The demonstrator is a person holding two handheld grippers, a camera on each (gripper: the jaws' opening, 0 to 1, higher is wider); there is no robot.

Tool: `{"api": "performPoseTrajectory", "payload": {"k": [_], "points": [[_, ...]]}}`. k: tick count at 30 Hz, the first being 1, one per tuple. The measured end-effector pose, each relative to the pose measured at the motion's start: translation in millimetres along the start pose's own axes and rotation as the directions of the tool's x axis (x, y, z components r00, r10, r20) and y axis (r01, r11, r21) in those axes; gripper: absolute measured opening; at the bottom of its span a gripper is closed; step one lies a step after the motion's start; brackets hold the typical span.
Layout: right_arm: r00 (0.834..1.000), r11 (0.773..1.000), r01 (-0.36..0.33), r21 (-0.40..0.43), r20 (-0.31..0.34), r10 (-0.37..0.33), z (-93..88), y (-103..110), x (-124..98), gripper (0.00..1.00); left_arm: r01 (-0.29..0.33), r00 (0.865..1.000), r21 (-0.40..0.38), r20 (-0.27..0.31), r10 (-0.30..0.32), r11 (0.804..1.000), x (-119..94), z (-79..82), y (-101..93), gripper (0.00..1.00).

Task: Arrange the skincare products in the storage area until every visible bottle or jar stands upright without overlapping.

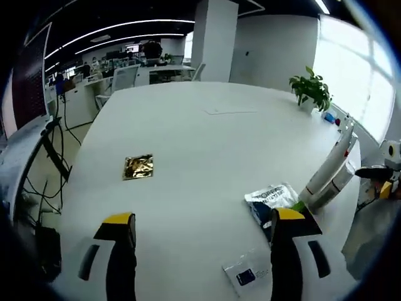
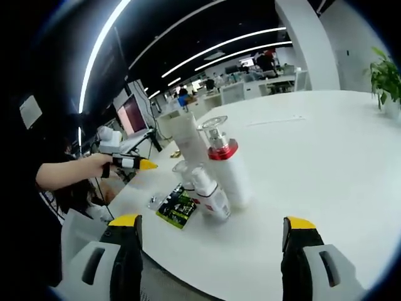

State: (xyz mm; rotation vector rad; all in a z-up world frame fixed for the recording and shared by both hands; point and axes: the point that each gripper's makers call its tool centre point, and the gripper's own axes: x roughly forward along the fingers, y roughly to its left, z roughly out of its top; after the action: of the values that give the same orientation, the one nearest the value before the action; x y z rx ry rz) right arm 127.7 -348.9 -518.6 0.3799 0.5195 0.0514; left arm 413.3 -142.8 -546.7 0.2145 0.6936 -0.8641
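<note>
In the right gripper view a white pump bottle (image 2: 230, 169) with a red collar and clear cap stands on the white table (image 2: 326, 157). A smaller white bottle (image 2: 205, 191) with a red band is close beside it. A tall white container (image 2: 183, 137) stands behind them. My right gripper (image 2: 213, 235) is open, short of the bottles, with nothing between its jaws. In the left gripper view the same white bottles (image 1: 331, 170) are at the right. My left gripper (image 1: 203, 229) is open over the bare table (image 1: 200, 125).
A gold foil sachet (image 1: 138, 167) lies mid-table. A white and blue packet (image 1: 270, 197) and a flat clear packet (image 1: 246, 274) lie near the bottles. A green and black sachet (image 2: 177, 207) lies by the table edge. A potted plant (image 1: 311, 89) stands far right. A person's hand (image 2: 94, 167) holds the left gripper.
</note>
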Motion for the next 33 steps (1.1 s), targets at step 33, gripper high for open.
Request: {"api": "performPoseTrajectory", "payload": {"k": [33], "points": [[0.999,0.999,0.025,0.038,-0.032,-0.024,-7.5,-7,1,0.98,-0.228,0.971,-0.069,-0.086,0.222,0.971,70,31.3,88.3,0.77]]}}
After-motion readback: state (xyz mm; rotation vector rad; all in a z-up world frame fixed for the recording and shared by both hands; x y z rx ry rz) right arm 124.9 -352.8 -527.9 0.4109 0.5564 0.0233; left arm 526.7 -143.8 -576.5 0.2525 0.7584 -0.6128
